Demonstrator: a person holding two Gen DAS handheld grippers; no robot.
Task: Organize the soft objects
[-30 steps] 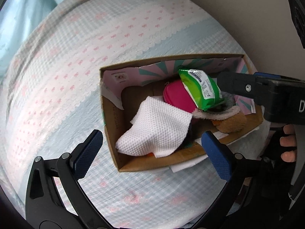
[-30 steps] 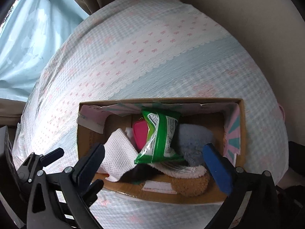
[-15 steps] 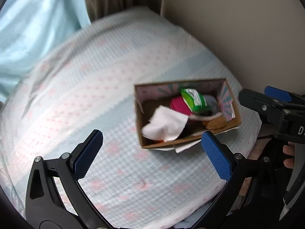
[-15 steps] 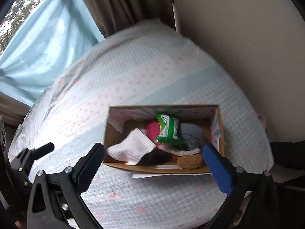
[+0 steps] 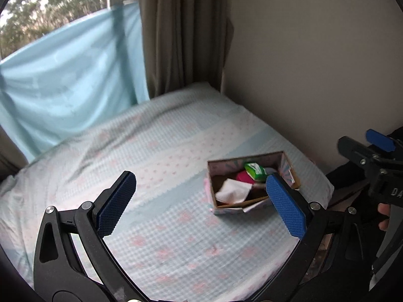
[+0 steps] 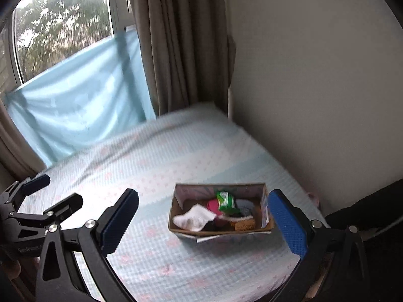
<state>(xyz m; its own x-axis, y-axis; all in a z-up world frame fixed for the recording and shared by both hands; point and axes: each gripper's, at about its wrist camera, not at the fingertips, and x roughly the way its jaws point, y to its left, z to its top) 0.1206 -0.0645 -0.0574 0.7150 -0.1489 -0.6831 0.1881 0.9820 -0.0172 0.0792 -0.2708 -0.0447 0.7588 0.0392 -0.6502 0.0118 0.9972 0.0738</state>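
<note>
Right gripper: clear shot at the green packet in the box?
Probably yes. The right gripper is open and empty, and the green packet sits on top in the open cardboard box, nothing between.

A bed (image 5: 176, 156) is filling the view, wearing a pale blue checked cover with pink dots. Behind its far edge, a light blue sheet (image 5: 70, 80) is hanging across the lower window (image 6: 63, 25), trees showing through the glass. A brown curtain (image 6: 181, 45) is hanging at the far right corner, and a plain beige wall (image 5: 314, 63) is running along the right edge.
</note>
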